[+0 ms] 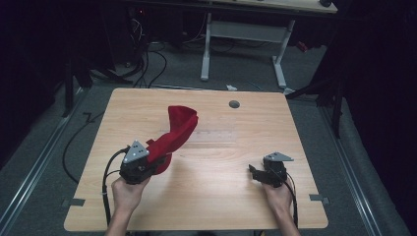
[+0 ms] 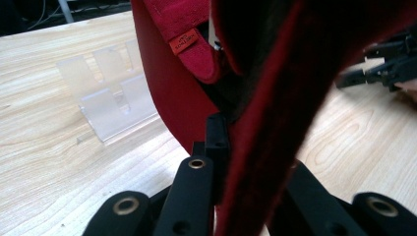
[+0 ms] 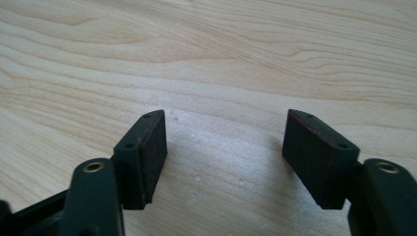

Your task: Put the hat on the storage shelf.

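Red felt, a single soft cap, rises over the left half of the pale wooden tabletop, its near edge pinched in the left claw, whose jaws are pressed tight on the cloth. To the right, well apart, the right claw stands spread wide, holding nothing. A clear plastic stand beyond the cap is hard to make out.

**Wooden table set in a dim, cable-strewn room**

A light wooden table stands on a grey floor. A clear plastic stand sits near its middle, and a round grey cap lies by the far edge. Behind the table rises a white-legged desk, with black cables trailing across the floor at far left.
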Demonstrator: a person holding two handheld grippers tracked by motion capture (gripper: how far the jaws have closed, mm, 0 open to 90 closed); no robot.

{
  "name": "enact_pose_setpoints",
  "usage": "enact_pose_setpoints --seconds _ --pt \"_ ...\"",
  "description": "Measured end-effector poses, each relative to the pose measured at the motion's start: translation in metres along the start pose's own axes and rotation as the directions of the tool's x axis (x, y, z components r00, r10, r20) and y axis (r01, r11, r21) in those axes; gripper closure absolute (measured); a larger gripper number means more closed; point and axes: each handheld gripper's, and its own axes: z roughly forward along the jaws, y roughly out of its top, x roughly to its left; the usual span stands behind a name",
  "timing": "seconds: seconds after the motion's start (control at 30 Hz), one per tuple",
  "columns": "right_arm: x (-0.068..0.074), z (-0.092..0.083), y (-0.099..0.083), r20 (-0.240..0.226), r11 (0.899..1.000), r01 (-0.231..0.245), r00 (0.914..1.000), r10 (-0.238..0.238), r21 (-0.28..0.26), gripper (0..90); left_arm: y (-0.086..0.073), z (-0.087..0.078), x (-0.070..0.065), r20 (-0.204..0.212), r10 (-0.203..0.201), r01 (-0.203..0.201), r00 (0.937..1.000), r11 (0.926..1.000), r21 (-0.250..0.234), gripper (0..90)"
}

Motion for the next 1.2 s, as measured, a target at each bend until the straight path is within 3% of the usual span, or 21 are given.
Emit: enact_pose_setpoints --seconds 0.17,0.37,0.53,0.63,1.03,1.2 --pt "0.001 0.001 0.0 -0.004 1.0 0.023 0.9997 -0.023 0.006 29.5 0.007 0.0 0.004 -0.007 -0.028 0.028 0.9996 0.9993 -0.025 84.9" --pt "0.004 0.0 -0.001 0.004 1.0 0.011 0.9999 -0.011 0.005 29.6 0.019 -0.001 0.011 -0.017 -0.049 0.048 0.9987 0.9976 -0.049 84.9" --pt "0.004 -0.001 -0.002 0.006 1.0 0.012 0.9999 -0.012 0.004 29.6 0.034 -0.002 0.015 -0.007 -0.088 0.087 0.9961 0.9903 -0.108 84.9" --pt "0.005 -0.002 -0.002 0.007 1.0 0.01 0.9999 -0.01 0.005 29.6 0.041 0.001 0.017 -0.014 -0.092 0.09 0.9956 0.9871 -0.133 84.9" --pt "0.005 -0.002 -0.002 0.007 1.0 0.009 0.9999 -0.009 0.005 29.6 0.062 0.023 0.03 -0.015 -0.115 0.112 0.9932 0.982 -0.153 85.0" --pt "0.005 -0.002 -0.002 0.007 1.0 0.008 0.9999 -0.008 0.005 29.6 0.064 0.036 0.036 -0.03 -0.106 0.1 0.9939 0.9843 -0.145 85.0"
